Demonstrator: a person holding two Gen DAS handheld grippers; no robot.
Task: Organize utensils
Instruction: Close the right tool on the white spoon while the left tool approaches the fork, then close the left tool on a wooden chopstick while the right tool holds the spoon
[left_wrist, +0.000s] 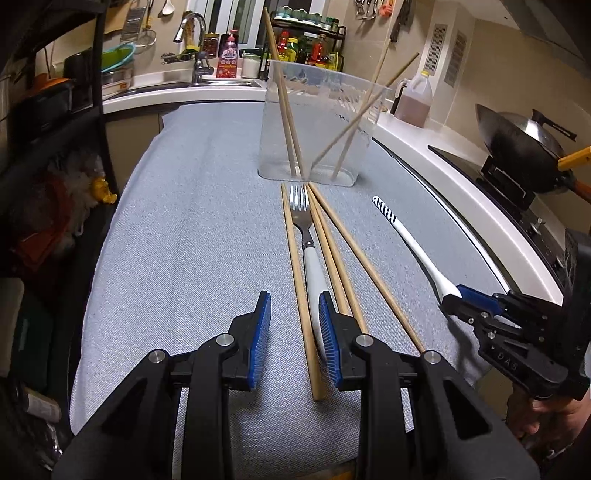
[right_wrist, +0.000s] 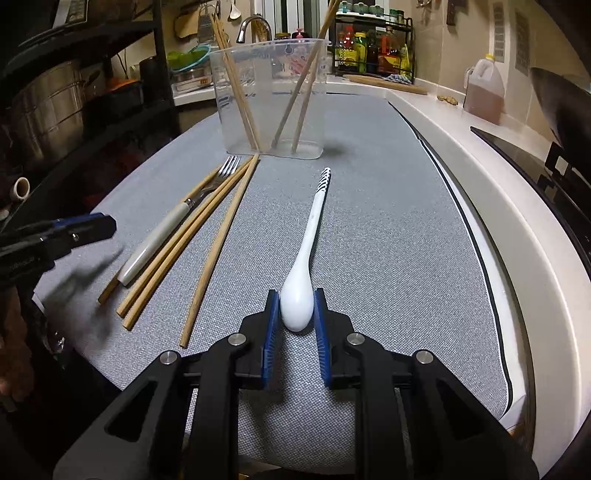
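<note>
Nearest the lens in the right wrist view, the right tool (right_wrist: 295, 314) has its blue pads on either side of the white spoon (right_wrist: 306, 254), clenched on the rounded bowl at the bottom centre of the frame. From there the spoon's long axis runs straight away from the tool, up the frame, ending in a black-striped handle tip that points toward the clear container (right_wrist: 269, 99). In the left wrist view the same grip shows at the lower right edge, partly cut off.

Low in the left wrist view, the left tool (left_wrist: 295, 332) stands released, nothing between its pads; one chopstick passes through the gap, and the fork (left_wrist: 308, 254) has its white handle partly hidden behind the right finger. Whether that finger touches the handle cannot be told. The loose chopsticks (left_wrist: 334, 251) and the fork lie side by side on the grey tabletop (left_wrist: 184, 221), long axes running up the frame, tips nearly meeting the container's base.

The right hand is plainly nearer the spoon, the left nearer the fork bundle. Farther up, the container already holds four chopsticks leaning against its walls; its translucent sides blur their lower ends. The likely next move lifts the spoon forward into it.
</note>
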